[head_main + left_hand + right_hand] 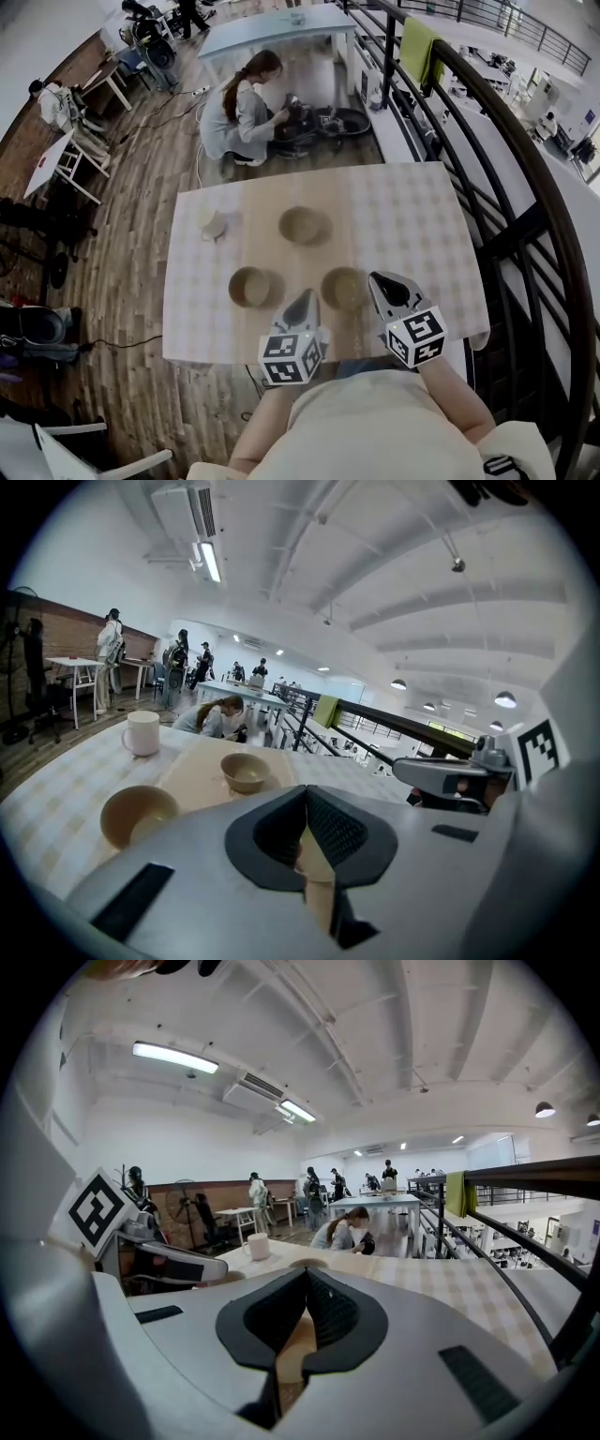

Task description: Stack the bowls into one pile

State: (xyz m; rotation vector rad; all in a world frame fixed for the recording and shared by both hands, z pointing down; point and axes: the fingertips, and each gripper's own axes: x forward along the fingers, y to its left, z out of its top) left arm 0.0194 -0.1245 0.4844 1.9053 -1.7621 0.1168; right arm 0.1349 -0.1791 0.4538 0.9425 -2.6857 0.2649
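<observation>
Nothing is stacked yet, all three bowls are separate.
At the near edge of the counter stand the left bowl and right bowl, the far bowl mid-counter; left claw and right claw are both closed, empty.
</observation>
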